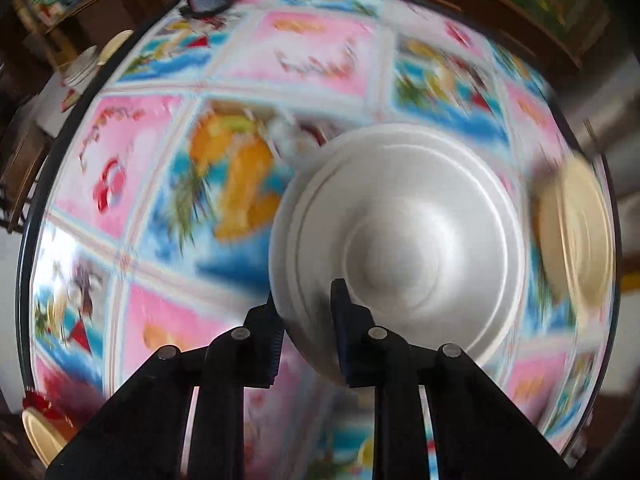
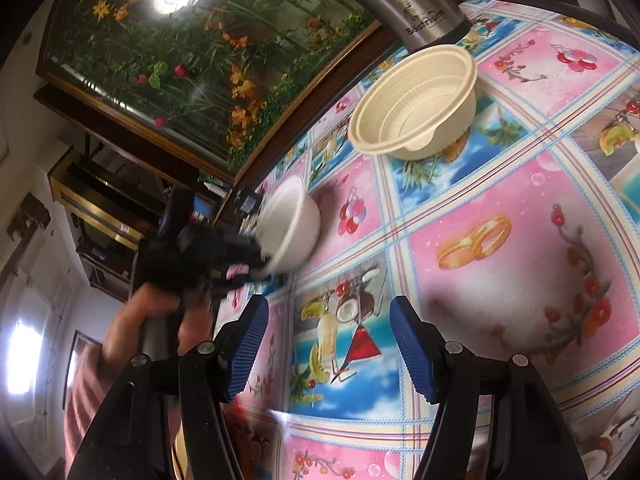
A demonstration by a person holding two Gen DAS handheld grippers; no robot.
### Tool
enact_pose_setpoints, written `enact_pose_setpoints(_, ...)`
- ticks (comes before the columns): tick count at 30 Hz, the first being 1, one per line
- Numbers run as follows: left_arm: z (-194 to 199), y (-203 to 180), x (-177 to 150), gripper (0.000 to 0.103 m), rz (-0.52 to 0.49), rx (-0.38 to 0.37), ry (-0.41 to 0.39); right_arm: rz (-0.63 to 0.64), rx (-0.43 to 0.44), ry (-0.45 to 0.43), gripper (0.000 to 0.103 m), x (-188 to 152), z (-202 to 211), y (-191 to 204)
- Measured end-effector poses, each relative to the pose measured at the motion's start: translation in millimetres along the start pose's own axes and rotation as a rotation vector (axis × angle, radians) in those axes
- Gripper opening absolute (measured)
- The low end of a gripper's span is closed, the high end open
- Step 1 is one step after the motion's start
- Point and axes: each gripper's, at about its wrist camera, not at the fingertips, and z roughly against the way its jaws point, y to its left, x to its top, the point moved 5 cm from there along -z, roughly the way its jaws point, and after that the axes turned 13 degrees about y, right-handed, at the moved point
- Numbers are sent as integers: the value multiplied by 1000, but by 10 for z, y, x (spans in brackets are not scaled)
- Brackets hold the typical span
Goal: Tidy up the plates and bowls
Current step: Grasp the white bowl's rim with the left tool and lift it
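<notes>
One white bowl (image 1: 400, 240) (left-held, tilted)

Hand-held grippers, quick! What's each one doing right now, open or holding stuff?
Left hand-held gripper: closed on the rim of the round white plastic bowl.
Right hand-held gripper: open, holding nothing.

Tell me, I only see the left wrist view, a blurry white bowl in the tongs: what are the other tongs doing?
Observer: The right tongs are open and empty, above the tablecloth.
Operator: And that yellowish blur at my right edge?
Observer: A cream ribbed bowl, upright on the tablecloth beside a steel kettle.
Operator: Is my white bowl level?
Observer: No, the white bowl is tipped on its side.
</notes>
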Motion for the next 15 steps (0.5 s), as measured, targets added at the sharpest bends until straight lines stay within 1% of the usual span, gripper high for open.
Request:
enact_pose_setpoints(4,5,-114,-445,20,-86,-15,17,-31,29,3,66,63,17,-86)
enact_pose_setpoints(7,-15,-151,-765,20,-131,-20,37,-44,63,27,65,91,1,-127)
enact_pose_setpoints(10,-30,-173,-1047,20,-170,-30,44,-54,60,36,65,99,-14,-151)
enact_pose_setpoints(12,-32,-175,-1181,20,-184,-31,40,-55,67,61,65,93,-40,-154)
enact_pose_setpoints(15,-23,-190,-1374,20,-209,-25,27,-39,41,75,61,65,-62,-134)
